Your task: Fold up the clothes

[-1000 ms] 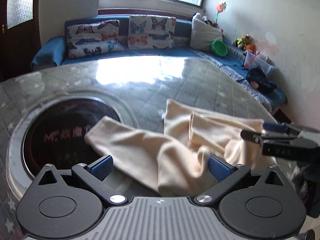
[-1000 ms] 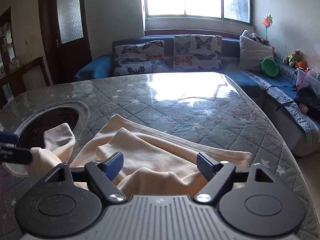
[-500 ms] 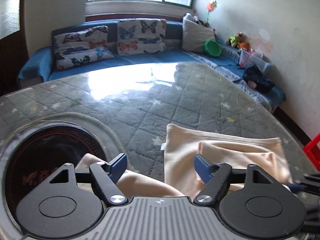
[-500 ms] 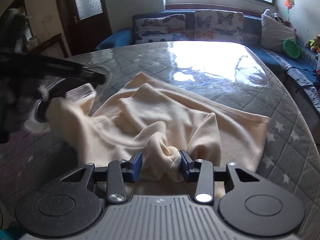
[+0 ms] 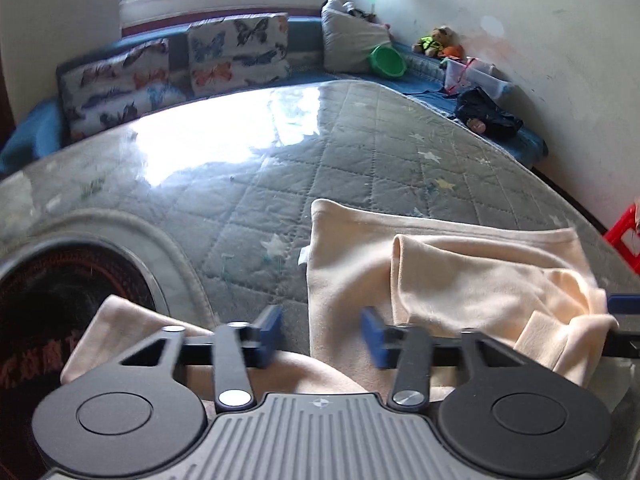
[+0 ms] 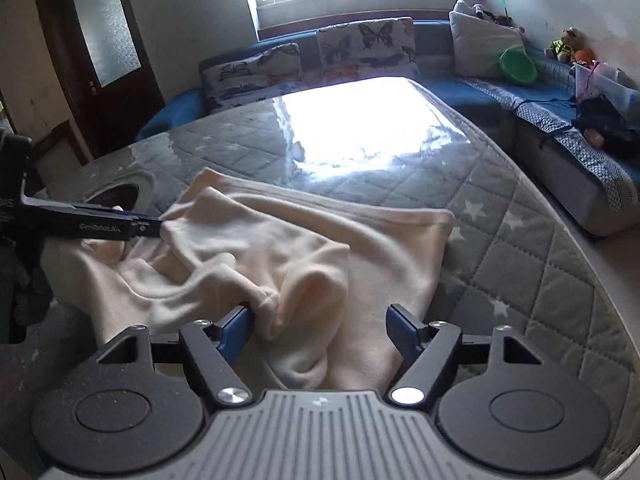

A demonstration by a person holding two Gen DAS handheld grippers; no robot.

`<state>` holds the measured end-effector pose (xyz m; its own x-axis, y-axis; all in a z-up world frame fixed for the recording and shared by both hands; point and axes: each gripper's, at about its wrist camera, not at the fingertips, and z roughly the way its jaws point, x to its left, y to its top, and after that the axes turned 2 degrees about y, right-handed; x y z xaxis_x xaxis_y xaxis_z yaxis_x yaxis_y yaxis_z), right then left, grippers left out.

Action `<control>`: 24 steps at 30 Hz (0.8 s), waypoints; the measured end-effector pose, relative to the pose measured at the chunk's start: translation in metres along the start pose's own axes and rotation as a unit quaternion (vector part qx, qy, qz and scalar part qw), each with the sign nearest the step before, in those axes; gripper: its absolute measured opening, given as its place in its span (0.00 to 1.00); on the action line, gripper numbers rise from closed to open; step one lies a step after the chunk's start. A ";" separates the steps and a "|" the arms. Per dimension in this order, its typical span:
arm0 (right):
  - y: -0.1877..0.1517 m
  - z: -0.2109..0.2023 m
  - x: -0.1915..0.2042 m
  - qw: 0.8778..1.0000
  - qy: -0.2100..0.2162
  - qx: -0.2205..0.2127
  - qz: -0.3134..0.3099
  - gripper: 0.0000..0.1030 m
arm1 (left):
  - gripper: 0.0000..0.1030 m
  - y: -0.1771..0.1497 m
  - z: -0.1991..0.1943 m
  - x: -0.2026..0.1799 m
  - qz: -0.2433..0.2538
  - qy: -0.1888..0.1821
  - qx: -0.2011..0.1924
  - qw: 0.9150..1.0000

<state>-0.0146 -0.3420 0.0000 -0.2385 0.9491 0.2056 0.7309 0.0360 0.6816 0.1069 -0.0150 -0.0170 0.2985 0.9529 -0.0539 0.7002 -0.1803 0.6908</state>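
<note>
Since half a second ago, the right tool (image 6: 318, 328) is spreading open, dropping the cream garment (image 6: 304, 264) rumpled on the quilted table (image 6: 520, 240); the left tool (image 5: 320, 330), half-open, is gripping nothing. Bunched folds risk creasing unevenly.

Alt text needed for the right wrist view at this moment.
An open right gripper hovers low over a crumpled cream fleece garment lying on a grey quilted star-print table cover; a bunched fold rests against its left blue pad. The left gripper reaches in from the left edge, its tips at the cloth.
</note>
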 end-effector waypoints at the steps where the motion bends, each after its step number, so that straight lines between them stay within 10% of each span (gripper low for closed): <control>1: -0.002 0.003 0.001 1.000 0.001 0.002 -0.002 0.72 | 0.17 -0.001 -0.001 0.001 0.000 -0.003 -0.003 1.000; 14: 0.013 0.052 0.065 0.996 0.024 0.006 -0.088 0.77 | 0.07 -0.035 -0.031 0.039 -0.033 0.083 -0.036 0.995; 24: 0.036 0.104 0.166 0.978 0.107 0.015 -0.179 0.79 | 0.07 -0.071 -0.081 0.131 -0.111 0.188 -0.037 0.975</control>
<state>0.0387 -0.1502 -0.0147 -0.6087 0.7867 0.1029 0.5939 0.3658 0.7166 0.0443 0.1424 -0.0148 -0.1228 0.9911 0.0511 0.6684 0.0445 0.7425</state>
